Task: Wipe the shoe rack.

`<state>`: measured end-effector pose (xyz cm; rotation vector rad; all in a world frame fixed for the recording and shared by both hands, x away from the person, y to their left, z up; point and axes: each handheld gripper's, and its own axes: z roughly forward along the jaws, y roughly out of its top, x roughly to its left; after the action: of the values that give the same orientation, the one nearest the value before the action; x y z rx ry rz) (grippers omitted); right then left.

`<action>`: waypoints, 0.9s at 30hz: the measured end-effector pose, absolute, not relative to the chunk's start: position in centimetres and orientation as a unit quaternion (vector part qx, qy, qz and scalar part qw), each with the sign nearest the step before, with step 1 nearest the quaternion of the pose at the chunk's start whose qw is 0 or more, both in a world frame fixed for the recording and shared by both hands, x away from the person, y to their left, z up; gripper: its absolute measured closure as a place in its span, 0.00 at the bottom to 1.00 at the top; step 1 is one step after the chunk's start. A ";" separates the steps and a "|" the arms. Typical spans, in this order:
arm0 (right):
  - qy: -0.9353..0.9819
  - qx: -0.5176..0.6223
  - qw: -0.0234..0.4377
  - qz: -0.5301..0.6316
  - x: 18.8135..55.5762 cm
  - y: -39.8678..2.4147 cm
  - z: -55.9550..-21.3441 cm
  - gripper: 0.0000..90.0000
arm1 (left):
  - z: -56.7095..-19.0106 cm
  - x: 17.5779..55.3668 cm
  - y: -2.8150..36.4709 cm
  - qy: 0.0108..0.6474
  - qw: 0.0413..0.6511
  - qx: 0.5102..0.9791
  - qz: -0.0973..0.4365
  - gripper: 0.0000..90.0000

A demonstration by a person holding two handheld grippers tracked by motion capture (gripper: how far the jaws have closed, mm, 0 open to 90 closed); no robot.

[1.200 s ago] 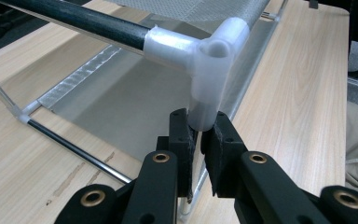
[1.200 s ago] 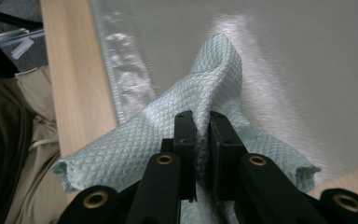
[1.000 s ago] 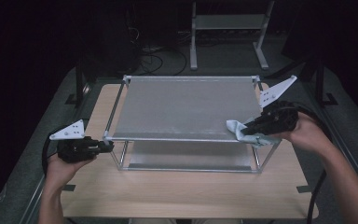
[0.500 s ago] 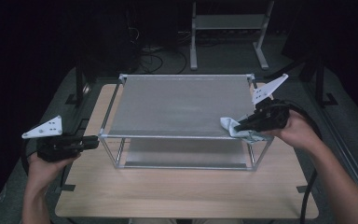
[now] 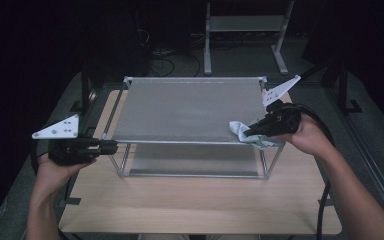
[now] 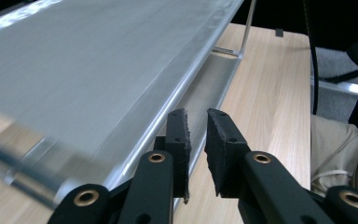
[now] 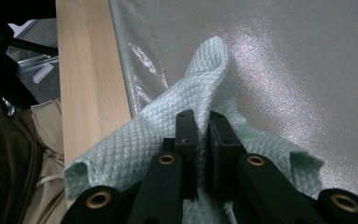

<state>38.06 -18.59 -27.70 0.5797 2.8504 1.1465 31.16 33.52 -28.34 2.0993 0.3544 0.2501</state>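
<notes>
The pale green cloth [image 5: 242, 131] is pinched betw. the closed jaws of the right gripper [image 5: 250, 133] and laid on the top panel of the metal rack [image 5: 180, 107], at its near right corner. The left gripper [image 5: 111, 145] is held just off the rack's near left corner, w/ jaws slightly apart after just opening; nothing is gripped. The rack is set on the wooden table [image 5: 200, 200].

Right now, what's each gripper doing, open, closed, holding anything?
Left gripper: jaws slightly open, having just opened, holding nothing.
Right gripper: jaws closed on the pale green cloth.
</notes>
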 end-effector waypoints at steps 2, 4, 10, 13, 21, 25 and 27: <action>0.912 0.186 0.007 0.366 38.2 -18.4 -27.7 0.93 | -28.2 31.5 32.6 0.137 0.475 0.864 0.100 0.86; 0.913 0.185 0.008 0.364 38.3 -18.1 -27.6 0.93 | -28.1 32.0 31.7 0.134 0.473 0.865 0.097 0.84; 0.914 0.184 0.012 0.361 38.2 -18.0 -27.6 0.93 | -28.2 33.3 29.2 0.122 0.461 0.874 0.088 0.83; 0.913 0.183 0.013 0.363 38.2 -18.1 -27.6 0.93 | -28.4 33.8 28.3 0.122 0.455 0.878 0.084 0.83; 0.912 0.185 0.012 0.366 38.1 -18.1 -27.7 0.93 | -28.6 34.3 27.7 0.127 0.453 0.878 0.092 0.80; 0.913 0.183 0.007 0.364 37.9 -18.1 -27.7 0.93 | -28.7 34.5 27.4 0.128 0.447 0.880 0.098 0.81; 0.914 0.180 0.006 0.363 37.6 -18.1 -27.6 0.93 | -28.7 34.6 27.2 0.129 0.443 0.882 0.098 0.81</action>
<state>37.63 -18.10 -27.63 0.5639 2.8612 1.1351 34.56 27.23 -28.72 2.1868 0.3201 0.2436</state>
